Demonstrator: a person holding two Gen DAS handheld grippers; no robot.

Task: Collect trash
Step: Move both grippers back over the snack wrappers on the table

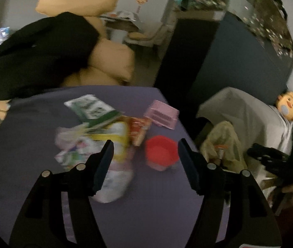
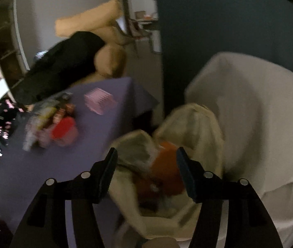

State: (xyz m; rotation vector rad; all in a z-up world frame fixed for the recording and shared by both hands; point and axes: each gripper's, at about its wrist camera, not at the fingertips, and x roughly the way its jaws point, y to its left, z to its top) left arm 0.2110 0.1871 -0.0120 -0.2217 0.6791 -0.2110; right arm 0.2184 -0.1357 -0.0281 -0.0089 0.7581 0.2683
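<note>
Left wrist: crinkled wrappers (image 1: 96,132); round red cup (image 1: 161,152) — purple cloth (image 1: 32,144).

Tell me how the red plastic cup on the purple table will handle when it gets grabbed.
The red plastic cup looks small and thin-walled, so probably light and likely to flex if squeezed hard. It seems to stand open side up, apart from the crumpled wrappers, so a sideways nudge might slide or tip it on the purple table.

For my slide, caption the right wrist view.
Open right claw above the pale trash bag holding an orange item, beside the purple table.
</note>
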